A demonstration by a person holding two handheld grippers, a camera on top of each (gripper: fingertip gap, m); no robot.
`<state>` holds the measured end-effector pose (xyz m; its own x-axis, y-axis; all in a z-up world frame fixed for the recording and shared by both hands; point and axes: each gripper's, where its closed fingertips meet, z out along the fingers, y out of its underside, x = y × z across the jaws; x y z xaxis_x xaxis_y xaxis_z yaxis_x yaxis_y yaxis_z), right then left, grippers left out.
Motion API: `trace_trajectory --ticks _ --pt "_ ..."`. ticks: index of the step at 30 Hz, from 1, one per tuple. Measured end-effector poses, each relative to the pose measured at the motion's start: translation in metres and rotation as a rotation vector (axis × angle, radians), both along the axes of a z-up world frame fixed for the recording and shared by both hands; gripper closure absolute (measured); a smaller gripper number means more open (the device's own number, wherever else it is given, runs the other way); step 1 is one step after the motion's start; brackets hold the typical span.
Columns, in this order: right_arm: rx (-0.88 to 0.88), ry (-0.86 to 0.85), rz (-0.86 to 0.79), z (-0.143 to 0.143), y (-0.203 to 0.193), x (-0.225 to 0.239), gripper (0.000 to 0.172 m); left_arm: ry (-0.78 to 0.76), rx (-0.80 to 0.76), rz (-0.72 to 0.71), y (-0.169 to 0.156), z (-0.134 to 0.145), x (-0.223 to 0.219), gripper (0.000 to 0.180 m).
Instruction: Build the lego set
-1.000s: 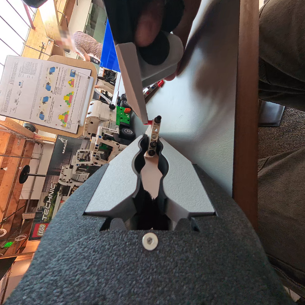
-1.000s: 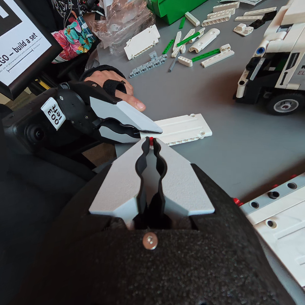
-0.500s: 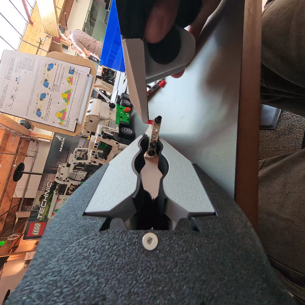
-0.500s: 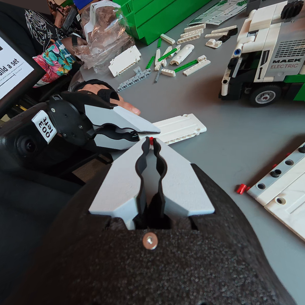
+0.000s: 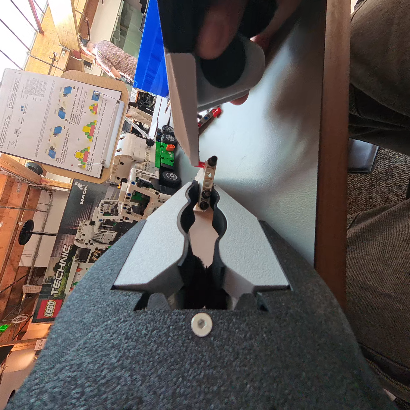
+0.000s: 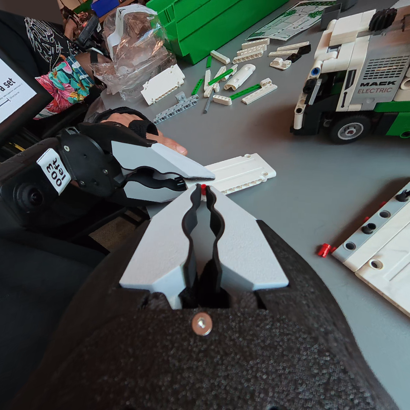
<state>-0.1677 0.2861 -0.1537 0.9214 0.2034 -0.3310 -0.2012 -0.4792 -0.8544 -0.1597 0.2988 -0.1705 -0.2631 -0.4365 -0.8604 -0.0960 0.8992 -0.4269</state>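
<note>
Left to right across the grey table (image 6: 288, 177): at its near left edge the left gripper (image 6: 195, 177) is clamped on the near end of a flat white panel (image 6: 241, 170), one finger (image 6: 177, 164) above it and the other below, pads pressing on both faces. The panel lies flat, its long axis running from that grip out to the right toward the table's middle. In the left wrist view the same panel (image 5: 207, 184) shows edge-on between the pads, a black pin (image 5: 213, 158) standing out of its far end. Just right of the left gripper, and meeting it nearly at a right angle, the right gripper (image 6: 202, 188) is closed on a small red pin (image 6: 202, 186), pinched at the very fingertips. The pin's tip sits at the panel's near long edge with its row of holes; from the left wrist view the red pin (image 5: 201, 163) touches or all but touches the panel's side close to the black pin. The right gripper is thus the nearer one to that hole row. Farther right: loose white and green beams (image 6: 235, 84) toward the far edge, a white and green toy truck (image 6: 355, 93) at the far right, and a second panel with a loose red pin (image 6: 324, 250) at the near right edge.
</note>
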Motion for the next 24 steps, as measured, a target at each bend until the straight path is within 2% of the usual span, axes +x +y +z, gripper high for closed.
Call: trace_trajectory --ticks 14,24 --pt "0.013 -0.041 -0.022 -0.0021 -0.0021 0.0012 0.169 0.007 -0.001 0.002 0.0003 -0.0009 0.0002 0.171" --pt "-0.025 -0.068 0.023 -0.0027 -0.0032 0.0015 0.169 -0.004 0.023 0.002 -0.0002 -0.0012 0.0006 0.172"
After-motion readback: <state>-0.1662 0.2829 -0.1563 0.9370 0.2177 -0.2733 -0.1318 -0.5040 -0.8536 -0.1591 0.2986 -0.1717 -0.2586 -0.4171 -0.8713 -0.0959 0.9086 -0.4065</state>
